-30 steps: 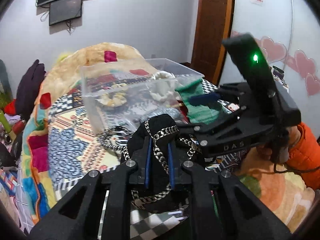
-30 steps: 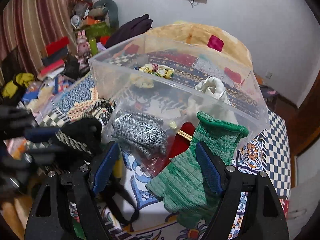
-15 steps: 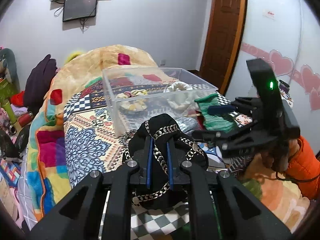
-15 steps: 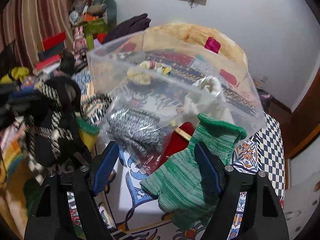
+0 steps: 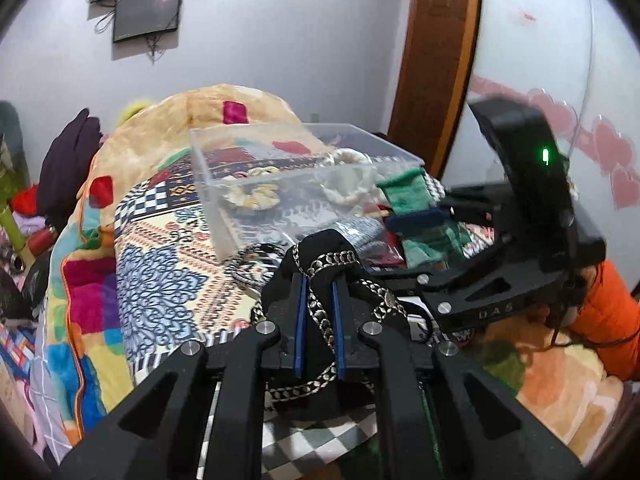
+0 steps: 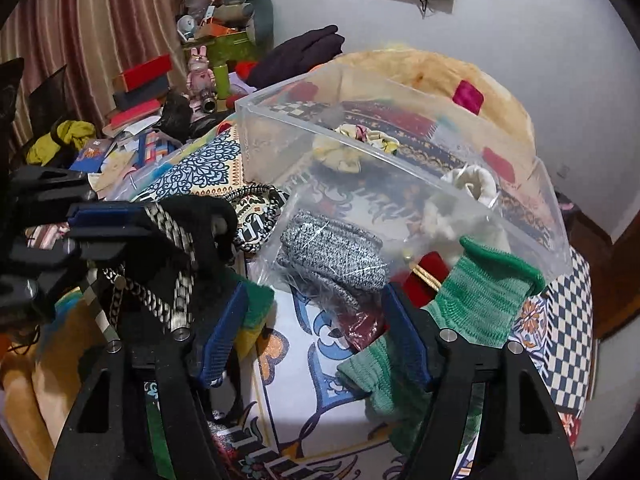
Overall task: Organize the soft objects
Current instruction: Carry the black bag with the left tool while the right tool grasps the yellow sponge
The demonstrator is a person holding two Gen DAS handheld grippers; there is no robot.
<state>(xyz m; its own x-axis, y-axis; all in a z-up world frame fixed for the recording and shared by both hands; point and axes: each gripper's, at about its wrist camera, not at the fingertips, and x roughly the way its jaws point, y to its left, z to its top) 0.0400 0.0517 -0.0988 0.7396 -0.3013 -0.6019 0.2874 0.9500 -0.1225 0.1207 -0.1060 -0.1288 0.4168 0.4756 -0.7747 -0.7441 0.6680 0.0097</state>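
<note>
Left gripper [image 5: 318,312]: blue pads nearly together, clamped on a black cloth with metallic chain trim [image 5: 320,276]; the cloth bulges above the fingertips and hangs below them, held above the patterned bedspread [image 5: 160,280]
Right gripper [image 6: 316,336]: fingers spread wide, nothing between them; its right finger lies against a green knitted sock [image 6: 476,292]; whether it presses the sock, I cannot tell
Black cloth: in the right wrist view it sits at the near left [image 6: 172,248], gripped by the other tool, chains dangling
Green sock: draped over the near right edge of a clear plastic box [image 6: 360,148], cuff up
Clear box: on the bedspread, far of both grippers; holds a floral scrunchie [image 6: 360,140] at the far left and a cream fabric piece [image 6: 472,184] at the right
Grey knit item [image 6: 332,256]: in a clear bag, leaning at the box's near wall; a red item [image 6: 424,276] just right of it
Patterned band [image 6: 256,216]: on the bedspread, near left of the box
</note>
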